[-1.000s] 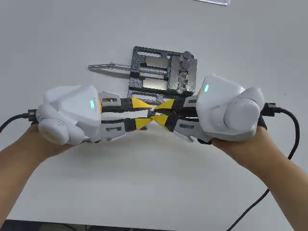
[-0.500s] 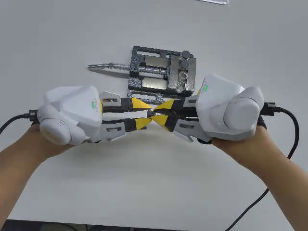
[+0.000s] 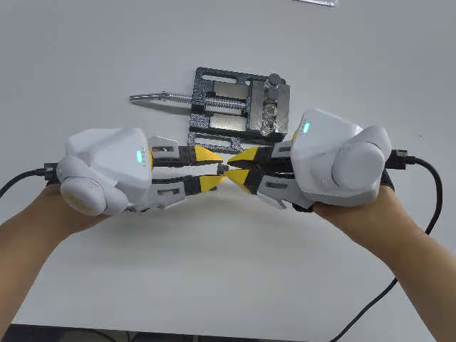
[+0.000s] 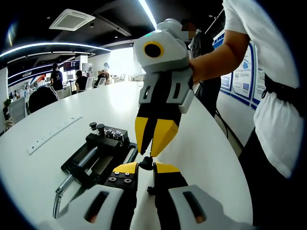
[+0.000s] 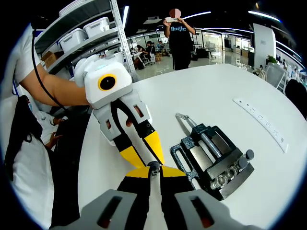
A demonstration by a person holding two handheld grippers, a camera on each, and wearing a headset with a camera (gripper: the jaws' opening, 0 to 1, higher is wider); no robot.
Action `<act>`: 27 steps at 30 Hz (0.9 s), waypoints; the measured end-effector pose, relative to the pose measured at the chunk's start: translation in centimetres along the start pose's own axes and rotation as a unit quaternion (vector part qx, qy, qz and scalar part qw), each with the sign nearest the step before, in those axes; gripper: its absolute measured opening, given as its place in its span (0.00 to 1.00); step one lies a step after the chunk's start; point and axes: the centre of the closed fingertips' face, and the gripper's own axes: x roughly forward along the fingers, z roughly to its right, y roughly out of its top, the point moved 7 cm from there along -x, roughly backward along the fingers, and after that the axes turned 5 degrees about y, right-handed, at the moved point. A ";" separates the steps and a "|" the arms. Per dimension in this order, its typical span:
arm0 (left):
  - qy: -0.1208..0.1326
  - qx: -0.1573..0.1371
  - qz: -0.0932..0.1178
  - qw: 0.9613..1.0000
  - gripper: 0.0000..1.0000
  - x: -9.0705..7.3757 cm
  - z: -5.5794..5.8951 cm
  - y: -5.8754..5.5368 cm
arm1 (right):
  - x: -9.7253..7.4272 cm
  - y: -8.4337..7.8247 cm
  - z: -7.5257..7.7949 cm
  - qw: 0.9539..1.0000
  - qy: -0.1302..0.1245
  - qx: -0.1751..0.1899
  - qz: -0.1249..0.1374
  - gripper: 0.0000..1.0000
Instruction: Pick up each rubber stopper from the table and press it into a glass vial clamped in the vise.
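The person holds the two claws tip to tip above the white bench (image 3: 214,278). The left claw (image 3: 218,170) comes in from 9 o'clock and the right claw (image 3: 231,169) from 3 o'clock. Between their yellow tips sits one small dark rubber stopper (image 4: 145,163), lifted off the bench.

In the left gripper view the stopper lies between that claw's own tips, which are drawn narrow against it. The right claw's tips come down onto the stopper from 12 o'clock. In the right gripper view that claw's own jaws are almost together, with the stopper pinched at their very end. Both claws are closed on it, and which one bears its weight cannot be told.

The black vise (image 3: 222,107) lies flat on the bench at about 12 o'clock from the stopper, near it but apart, its screw handle pointing to 9 o'clock. A row of four glass vials (image 3: 268,118) is clamped at its 3 o'clock end. Two vials have dark tops and two are clear and open.
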 end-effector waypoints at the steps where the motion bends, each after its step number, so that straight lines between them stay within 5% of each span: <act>1: 0.000 0.000 -0.002 1.000 0.08 0.0 0.0 -0.1 | 0.0 0.0 0.0 1.000 -0.001 0.000 -0.001 0.07; 14: 0.007 -0.002 -0.029 1.000 0.08 -1.3 0.6 -1.9 | 0.5 -1.1 -0.8 1.000 0.006 0.006 -0.015 0.06; 27: 0.004 -0.006 -0.068 0.998 0.08 -1.6 2.6 -4.3 | 1.4 -2.2 -1.7 0.999 0.014 0.011 -0.027 0.06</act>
